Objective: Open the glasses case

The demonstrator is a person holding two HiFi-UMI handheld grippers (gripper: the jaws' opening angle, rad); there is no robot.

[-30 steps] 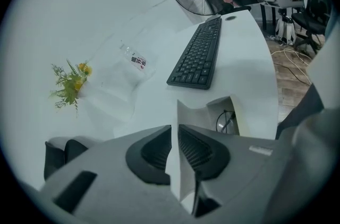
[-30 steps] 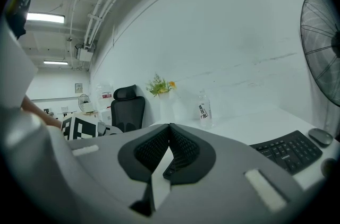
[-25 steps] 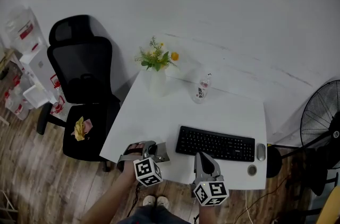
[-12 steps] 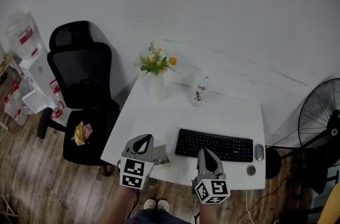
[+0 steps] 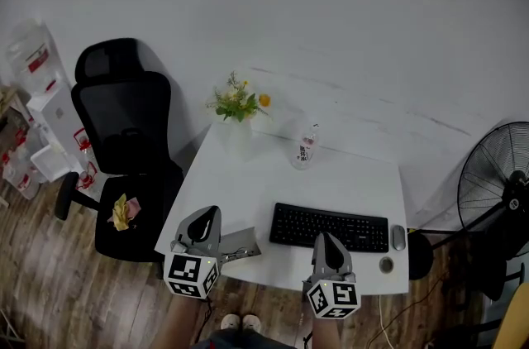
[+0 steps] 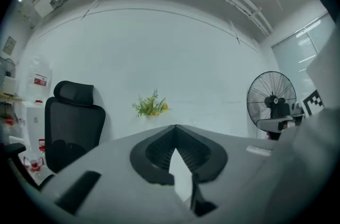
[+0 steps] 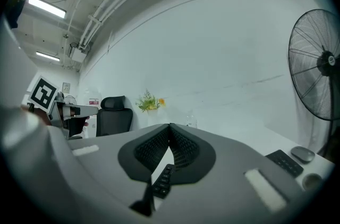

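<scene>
Worktop layout, head view: you have one white worktop (image 5: 248,190).
Along your near edge lie a flat grey case (image 5: 238,244), a black keyboard (image 5: 329,227), a mouse (image 5: 398,237) and a small round item (image 5: 386,264). A clear bottle (image 5: 304,149) and a vase of flowers (image 5: 236,109) stand at the far edge.

2 grey moulded bodies are shown, the left gripper (image 5: 206,217) and right gripper (image 5: 324,243); black ribbed pads (image 6: 157,149) line each, and a black-and-white marker cube (image 5: 192,275) is mounted behind.
</scene>
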